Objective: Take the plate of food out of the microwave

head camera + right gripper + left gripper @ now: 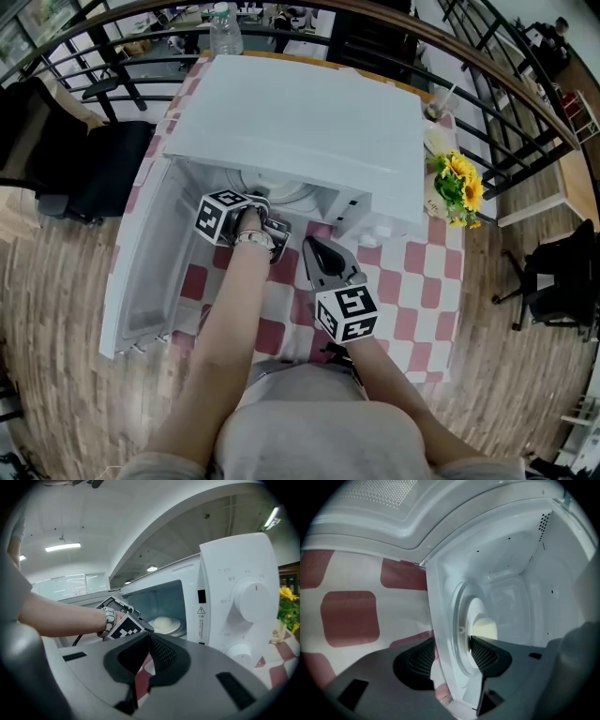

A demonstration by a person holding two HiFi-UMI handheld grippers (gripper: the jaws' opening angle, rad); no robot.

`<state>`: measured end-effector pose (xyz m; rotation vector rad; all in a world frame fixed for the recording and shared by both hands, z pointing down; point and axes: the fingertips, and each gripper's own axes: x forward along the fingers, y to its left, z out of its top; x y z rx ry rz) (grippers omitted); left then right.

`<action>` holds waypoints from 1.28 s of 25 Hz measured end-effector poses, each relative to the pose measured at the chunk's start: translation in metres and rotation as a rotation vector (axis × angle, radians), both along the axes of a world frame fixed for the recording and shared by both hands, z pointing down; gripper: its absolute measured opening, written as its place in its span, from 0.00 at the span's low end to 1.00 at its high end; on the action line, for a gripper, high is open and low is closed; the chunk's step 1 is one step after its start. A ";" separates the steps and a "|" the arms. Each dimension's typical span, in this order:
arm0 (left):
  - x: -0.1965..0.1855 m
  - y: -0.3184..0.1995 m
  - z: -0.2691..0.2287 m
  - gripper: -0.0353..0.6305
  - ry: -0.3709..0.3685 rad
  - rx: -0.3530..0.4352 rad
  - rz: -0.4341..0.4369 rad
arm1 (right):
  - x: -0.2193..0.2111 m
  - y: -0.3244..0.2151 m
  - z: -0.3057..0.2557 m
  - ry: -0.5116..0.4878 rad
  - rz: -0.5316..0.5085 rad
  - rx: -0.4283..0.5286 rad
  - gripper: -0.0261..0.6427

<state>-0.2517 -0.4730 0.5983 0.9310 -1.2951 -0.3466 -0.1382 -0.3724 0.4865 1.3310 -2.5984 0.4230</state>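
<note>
The round white plate of food is seen flat, face up, inside the open white microwave. The left gripper is angled down at the plate's near rim, half spread; the right gripper is held nearer, pressed together, empty

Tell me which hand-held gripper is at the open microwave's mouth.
The left hand-held gripper, jaws apart at the microwave opening near the plate; the right hand-held gripper hangs outside over the checked tablecloth, jaws shut.
</note>
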 end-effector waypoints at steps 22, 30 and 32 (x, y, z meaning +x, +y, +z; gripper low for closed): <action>0.005 0.002 0.001 0.36 0.058 0.006 -0.011 | 0.003 0.006 -0.001 0.006 0.009 0.003 0.08; 0.006 0.008 -0.006 0.23 0.103 0.042 0.021 | 0.000 0.008 0.001 0.005 0.008 -0.006 0.08; 0.006 0.010 -0.008 0.20 0.106 0.045 0.024 | -0.001 0.008 0.001 0.005 0.004 -0.004 0.08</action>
